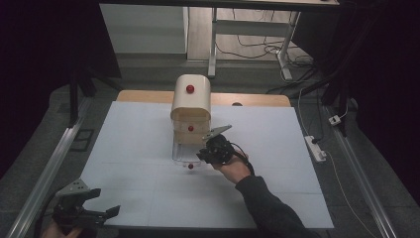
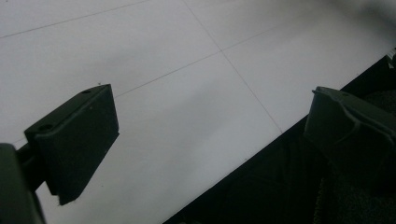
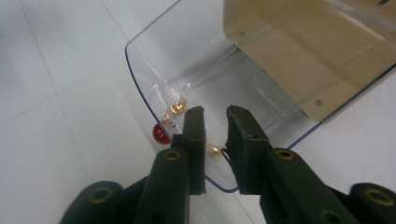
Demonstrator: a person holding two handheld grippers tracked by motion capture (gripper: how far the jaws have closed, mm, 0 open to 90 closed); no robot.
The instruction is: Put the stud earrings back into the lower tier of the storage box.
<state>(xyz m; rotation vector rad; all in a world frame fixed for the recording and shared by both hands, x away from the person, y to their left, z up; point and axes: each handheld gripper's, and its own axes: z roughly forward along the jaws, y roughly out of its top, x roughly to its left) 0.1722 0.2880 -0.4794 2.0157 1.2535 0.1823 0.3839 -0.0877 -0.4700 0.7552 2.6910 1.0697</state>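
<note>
A small beige cabinet (image 1: 190,101) with red knobs stands at the middle of the white desk (image 1: 124,148), toward its far edge; everything here is placed against it. Far to its left, at the desk's near corner, the left tool (image 1: 106,212) hangs idle with its jaws spread wide and nothing between them, likely parked out of the way while the other hand works. Directly in front of the cabinet, its lowest drawer (image 3: 154,74), made of clear plastic, is pulled out toward the person, and the red knob (image 3: 161,134) on its front points at the desk's near edge. Just right of that drawer front, the right tool (image 3: 215,116) reaches in over the rim, angled downward. Its jaws stand a narrow gap apart, not pressed together, and nothing is pinched between them; the knob sits just beside them, to their left. The drawer appears empty.
</note>
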